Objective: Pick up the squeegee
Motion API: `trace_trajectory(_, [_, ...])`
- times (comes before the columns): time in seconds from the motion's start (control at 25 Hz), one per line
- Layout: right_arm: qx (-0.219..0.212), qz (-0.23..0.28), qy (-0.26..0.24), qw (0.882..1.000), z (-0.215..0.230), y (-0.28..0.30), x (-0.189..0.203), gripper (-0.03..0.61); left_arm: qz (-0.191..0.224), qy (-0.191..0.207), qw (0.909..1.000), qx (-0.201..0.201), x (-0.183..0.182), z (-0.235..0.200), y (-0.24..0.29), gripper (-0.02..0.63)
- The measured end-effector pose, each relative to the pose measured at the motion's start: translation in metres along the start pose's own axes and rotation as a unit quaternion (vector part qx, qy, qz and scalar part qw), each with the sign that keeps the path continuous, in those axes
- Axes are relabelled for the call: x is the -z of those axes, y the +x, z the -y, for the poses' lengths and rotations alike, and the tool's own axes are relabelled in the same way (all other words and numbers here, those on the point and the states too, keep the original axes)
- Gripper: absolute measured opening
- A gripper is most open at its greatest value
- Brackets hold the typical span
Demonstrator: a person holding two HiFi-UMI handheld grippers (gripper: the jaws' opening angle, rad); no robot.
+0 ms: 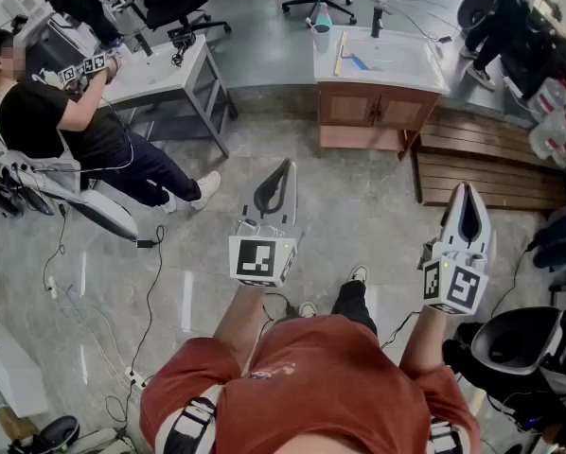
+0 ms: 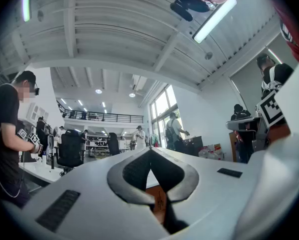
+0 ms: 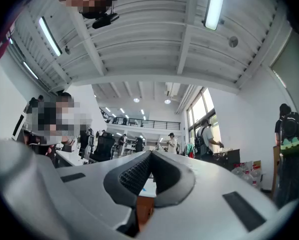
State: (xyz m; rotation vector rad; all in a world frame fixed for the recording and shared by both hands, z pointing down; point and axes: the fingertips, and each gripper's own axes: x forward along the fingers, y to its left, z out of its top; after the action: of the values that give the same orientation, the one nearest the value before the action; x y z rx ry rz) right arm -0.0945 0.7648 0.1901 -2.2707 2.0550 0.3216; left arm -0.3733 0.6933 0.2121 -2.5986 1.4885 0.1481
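Observation:
Far ahead, a white counter top (image 1: 406, 64) sits on a wooden cabinet (image 1: 373, 112). On it lie a slim yellowish bar (image 1: 341, 53) and a blue strip (image 1: 359, 62), apparently the squeegee; they are too small to tell more. My left gripper (image 1: 288, 165) is held out level over the floor, shut and empty. My right gripper (image 1: 465, 189) is held out beside it, also shut with nothing in it. Both are well short of the cabinet. In the left gripper view the gripper (image 2: 150, 150) has its tips together, and the right gripper (image 3: 150, 154) shows the same in its own view.
A cup (image 1: 321, 34) and a dark tap (image 1: 376, 22) stand on the counter. Wooden slats (image 1: 482, 173) lie right of the cabinet. A seated person (image 1: 65, 130) works at a white table (image 1: 165, 74) on the left. Cables (image 1: 150, 282) trail over the tiled floor.

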Motion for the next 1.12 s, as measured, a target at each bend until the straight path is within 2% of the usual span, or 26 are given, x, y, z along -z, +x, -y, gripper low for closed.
trace_trajectory(0.12, [0.023, 0.027, -0.007, 0.999, -0.001, -0.023, -0.007, 0.006, 0.004, 0.012, 0.9999, 0.005, -0.006, 0.003, -0.013, 0.017])
trace_trajectory(0.2, [0.027, 0.027, -0.008, 0.999, -0.002, -0.031, -0.009, 0.006, 0.014, 0.015, 0.9998, 0.003, -0.013, 0.004, -0.021, 0.018])
trace_trajectory(0.56, [0.010, 0.018, 0.005, 1.000, -0.012, -0.035, -0.009, 0.006, 0.029, 0.017, 0.9994, 0.001, -0.024, 0.010, -0.030, 0.017])
trace_trajectory(0.84, [0.006, 0.009, 0.018, 1.000, -0.002, -0.012, 0.007, 0.006, 0.012, 0.011, 0.9999, 0.004, -0.009, 0.014, 0.000, 0.017])
trace_trajectory(1.0, [0.005, 0.025, 0.038, 0.999, 0.019, 0.007, 0.015, 0.006, 0.005, 0.010, 0.9999, 0.008, -0.005, 0.025, 0.031, 0.017])
trace_trajectory(1.12, [0.003, 0.016, 0.041, 0.999, 0.038, 0.029, 0.025, 0.006, -0.003, 0.011, 0.9999, 0.008, 0.001, 0.035, 0.059, 0.018])
